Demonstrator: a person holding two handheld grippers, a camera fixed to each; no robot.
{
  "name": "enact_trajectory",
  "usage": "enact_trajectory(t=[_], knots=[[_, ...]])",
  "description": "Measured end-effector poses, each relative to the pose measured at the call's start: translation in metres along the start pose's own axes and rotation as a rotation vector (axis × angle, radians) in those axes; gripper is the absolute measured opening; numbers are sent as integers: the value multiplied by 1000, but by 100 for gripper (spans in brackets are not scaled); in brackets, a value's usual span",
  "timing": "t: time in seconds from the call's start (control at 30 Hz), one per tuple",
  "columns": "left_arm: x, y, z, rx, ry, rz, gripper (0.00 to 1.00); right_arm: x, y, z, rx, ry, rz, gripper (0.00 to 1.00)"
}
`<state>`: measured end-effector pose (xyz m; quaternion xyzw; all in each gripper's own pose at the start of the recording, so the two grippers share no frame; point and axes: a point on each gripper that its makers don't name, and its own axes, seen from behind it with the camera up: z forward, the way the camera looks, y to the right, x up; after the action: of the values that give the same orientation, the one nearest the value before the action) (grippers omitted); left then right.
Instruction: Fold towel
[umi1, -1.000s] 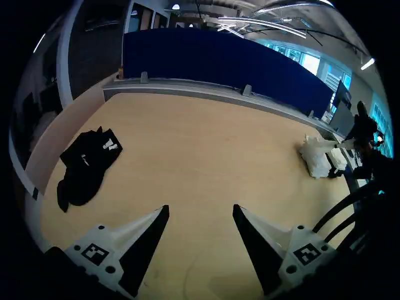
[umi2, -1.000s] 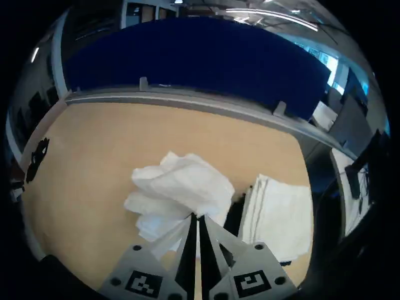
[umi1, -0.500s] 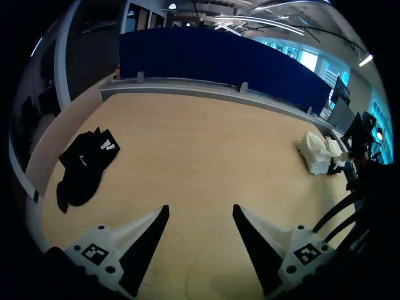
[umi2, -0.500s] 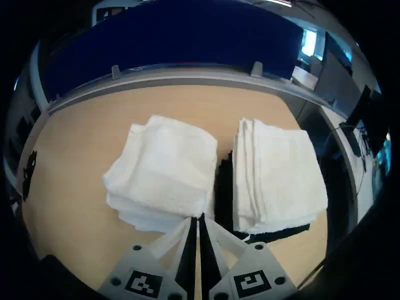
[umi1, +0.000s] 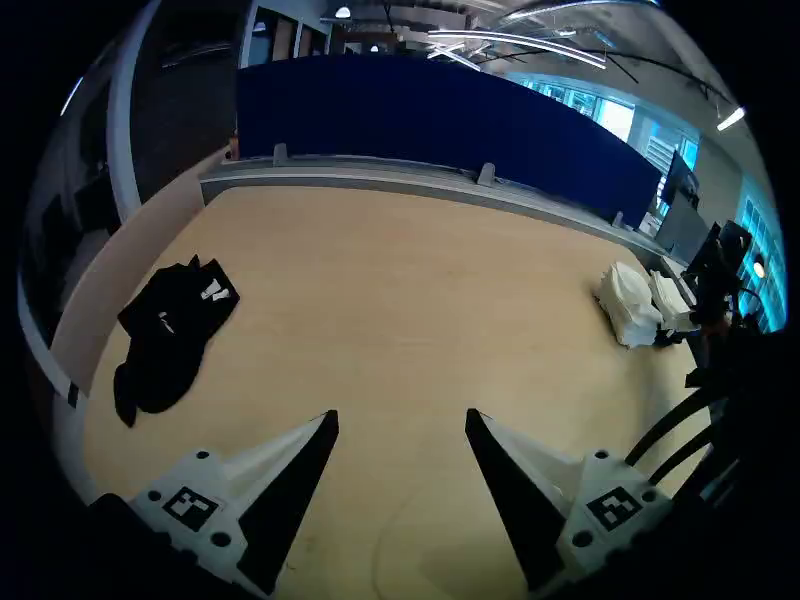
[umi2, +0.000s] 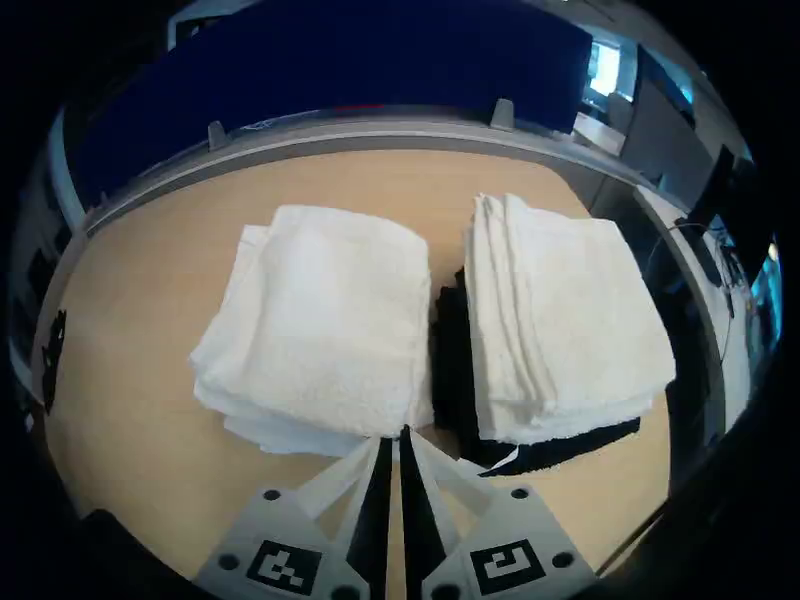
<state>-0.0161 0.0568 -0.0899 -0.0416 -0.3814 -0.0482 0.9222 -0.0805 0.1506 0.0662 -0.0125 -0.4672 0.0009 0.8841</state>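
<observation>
Towel folded, laid beside second stack. My right gripper closed at its edge, maybe pinching; left gripper spread, empty. Only release remains.

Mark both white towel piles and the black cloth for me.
left towel pile (umi2: 320, 320): right gripper view, middle of its top face.
right towel pile (umi2: 570, 310): right gripper view, middle of its top face.
black cloth (umi1: 170, 325): left gripper view, centre of the heap.

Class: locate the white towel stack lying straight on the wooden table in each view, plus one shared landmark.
Left gripper view: towel stack far right, small.
Right gripper view: towel stack centre-left, large, beside the second stack.
Shared landmark: blue partition along the table's far edge.
</observation>
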Motion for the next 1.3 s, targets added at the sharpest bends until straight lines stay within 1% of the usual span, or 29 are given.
enact_trajectory(t=[0.33,0.4,0.53,0.6,0.8,0.9,0.93,0.97,1.1,1.3], knots=[[-1,3,1,-3,-3,11,94,1,2,5,-13,-5,-7,6],[-1,3,1,-3,-3,11,94,1,1,5,-14,-6,-9,8],[-1,2,2,-4,-3,6,94,-2,0,4,-16,-2,-3,33],[0,1,2,-4,-3,4,94,-3,-1,1,-18,4,0,47],[2,3,2,-10,-1,5,94,-11,-11,-8,-2,31,-14,83],[3,4,3,-13,-1,5,94,-10,-15,-13,2,54,-31,96],[4,4,3,-13,0,5,94,-8,-17,-14,3,64,-37,99],[5,4,3,-14,0,5,94,-6,-18,-15,3,75,-44,100],[5,5,3,-16,2,1,94,5,-26,-20,14,120,-59,100],[4,3,2,-14,2,-3,94,22,-34,-20,27,156,-50,100]])
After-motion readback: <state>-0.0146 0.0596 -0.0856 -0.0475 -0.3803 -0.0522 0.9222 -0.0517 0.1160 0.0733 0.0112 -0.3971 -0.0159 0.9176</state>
